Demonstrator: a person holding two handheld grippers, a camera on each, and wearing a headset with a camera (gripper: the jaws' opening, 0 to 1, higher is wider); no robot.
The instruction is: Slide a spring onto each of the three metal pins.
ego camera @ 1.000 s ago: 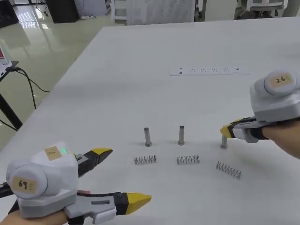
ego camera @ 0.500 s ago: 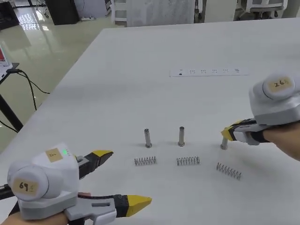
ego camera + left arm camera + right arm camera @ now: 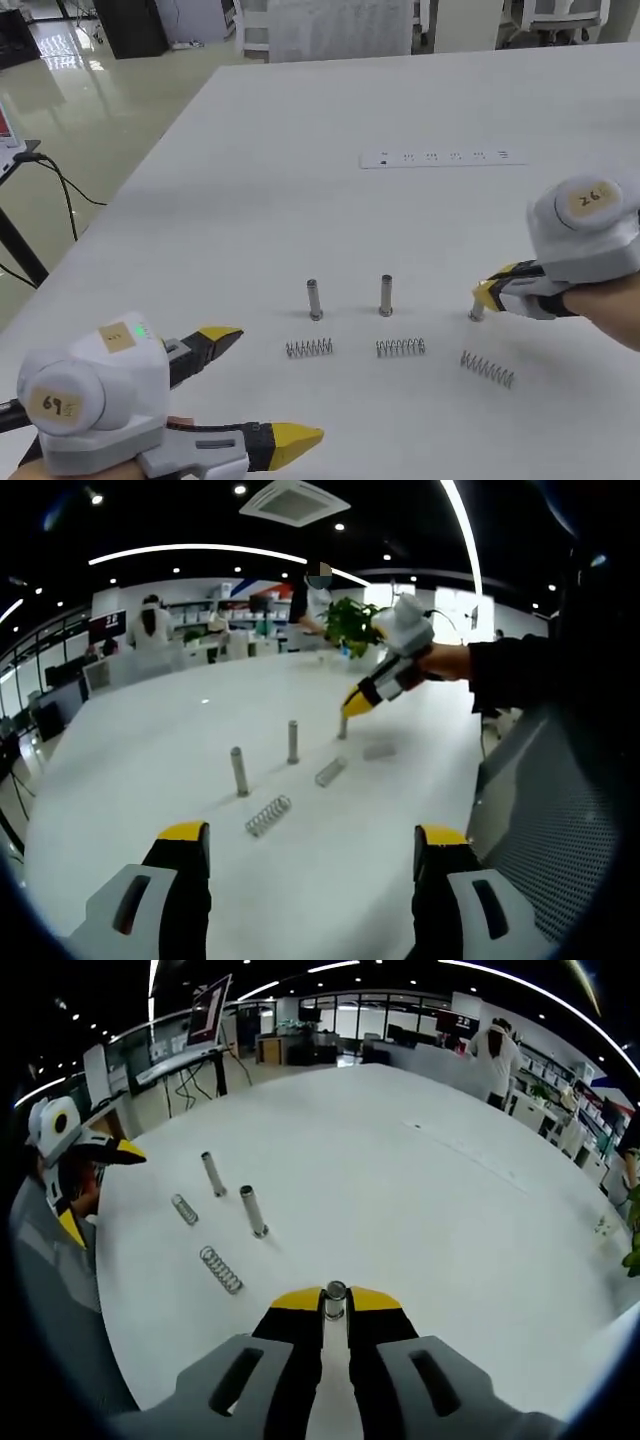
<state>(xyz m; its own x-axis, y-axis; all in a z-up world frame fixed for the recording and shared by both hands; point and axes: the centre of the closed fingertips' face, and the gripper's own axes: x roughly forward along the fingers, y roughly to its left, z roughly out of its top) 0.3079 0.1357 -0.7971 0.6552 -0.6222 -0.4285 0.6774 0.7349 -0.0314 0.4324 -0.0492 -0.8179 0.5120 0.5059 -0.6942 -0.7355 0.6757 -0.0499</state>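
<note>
Three upright metal pins stand in a row on the white table: left pin (image 3: 315, 300), middle pin (image 3: 386, 296), right pin (image 3: 477, 313). A spring lies in front of each: left spring (image 3: 309, 348), middle spring (image 3: 400, 347), right spring (image 3: 487, 369). My right gripper (image 3: 488, 293) is shut on the right pin, whose top (image 3: 335, 1294) shows between the yellow jaw tips. My left gripper (image 3: 265, 385) hovers open near the front left, short of the left spring (image 3: 268, 815), with nothing between its jaws.
A white power strip (image 3: 433, 157) lies flat further back on the table. The table's left edge (image 3: 120, 195) drops to a shiny floor with a cable. People and desks stand far behind in the left gripper view.
My right gripper has sunk a little lower on the right pin. The left gripper, the other pins and the springs have stayed where they were.
</note>
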